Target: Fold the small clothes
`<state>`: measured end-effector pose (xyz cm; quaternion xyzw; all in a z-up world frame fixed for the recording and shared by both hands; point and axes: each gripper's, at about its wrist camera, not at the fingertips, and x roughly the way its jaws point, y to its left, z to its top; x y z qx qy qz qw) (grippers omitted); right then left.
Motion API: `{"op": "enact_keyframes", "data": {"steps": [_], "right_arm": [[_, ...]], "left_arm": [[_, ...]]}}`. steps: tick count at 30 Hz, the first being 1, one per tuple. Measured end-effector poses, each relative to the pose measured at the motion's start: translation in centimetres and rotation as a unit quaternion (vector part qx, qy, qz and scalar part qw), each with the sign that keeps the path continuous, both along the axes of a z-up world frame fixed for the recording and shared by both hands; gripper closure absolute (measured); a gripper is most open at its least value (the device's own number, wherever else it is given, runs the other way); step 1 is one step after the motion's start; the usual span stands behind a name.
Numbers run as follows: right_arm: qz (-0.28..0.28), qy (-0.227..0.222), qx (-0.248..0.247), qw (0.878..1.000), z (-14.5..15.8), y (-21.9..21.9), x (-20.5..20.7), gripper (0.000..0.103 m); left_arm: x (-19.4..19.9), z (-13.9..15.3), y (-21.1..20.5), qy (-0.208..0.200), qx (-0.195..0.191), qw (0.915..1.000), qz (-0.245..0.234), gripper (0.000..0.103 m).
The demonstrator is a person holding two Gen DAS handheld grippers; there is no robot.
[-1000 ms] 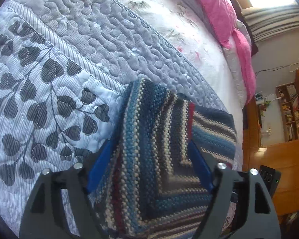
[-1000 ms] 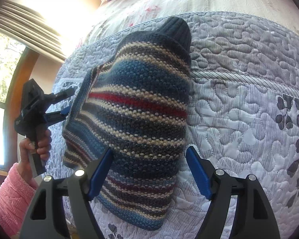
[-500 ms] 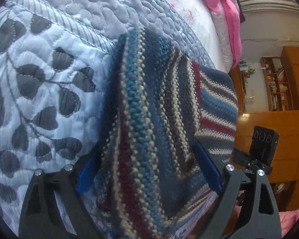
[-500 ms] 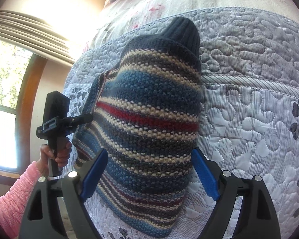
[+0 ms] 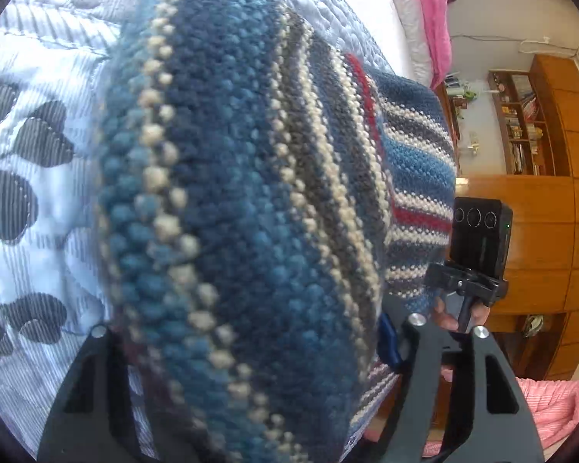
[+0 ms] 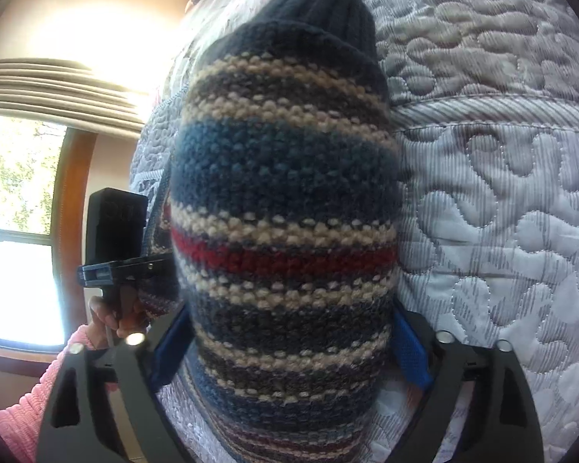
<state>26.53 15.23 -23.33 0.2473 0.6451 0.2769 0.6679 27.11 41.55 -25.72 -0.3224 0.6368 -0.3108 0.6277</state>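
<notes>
On quilted bedspread: striped knit sweater, bunched, filling both wrist views. Left gripper jaws set wide, knit bulging between them; grip unclear. Right gripper jaws likewise wide apart, sweater between blue pads; clamping cannot be told. Wooden cabinet beyond bed.

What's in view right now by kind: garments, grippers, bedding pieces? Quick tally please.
Striped knit garment: 1
Hand-held grippers: 2, the left gripper and the right gripper
Quilted bedspread: 1
Pink bedding at the head of the bed: 1, piece count unclear
Total: 5
</notes>
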Motion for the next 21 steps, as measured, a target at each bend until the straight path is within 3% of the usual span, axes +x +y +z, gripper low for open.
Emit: {"op": "enact_keyframes", "data": {"steps": [4, 11, 18, 21], "right_arm": [[-0.002, -0.007, 0.032, 0.999, 1.1, -0.8, -0.6, 0.039], [0.020, -0.059, 0.050, 0.997, 6.5, -3.9, -3.5, 0.042], [-0.009, -0.070, 0.040, 0.997, 10.5, -15.0, -8.0, 0.042], [-0.027, -0.062, 0.023, 0.997, 10.5, -19.8, -8.9, 0.042]], "left_arm": [[-0.6, 0.9, 0.0, -0.016, -0.005, 0.9998, 0.013, 0.050], [-2.7, 4.3, -4.2, -0.047, -0.045, 0.9979, -0.001, 0.054], [-5.4, 8.4, -12.5, -0.073, -0.107, 0.9913, -0.023, 0.054], [-6.0, 9.2, -16.8, -0.089, -0.104, 0.9896, -0.044, 0.054]]}}
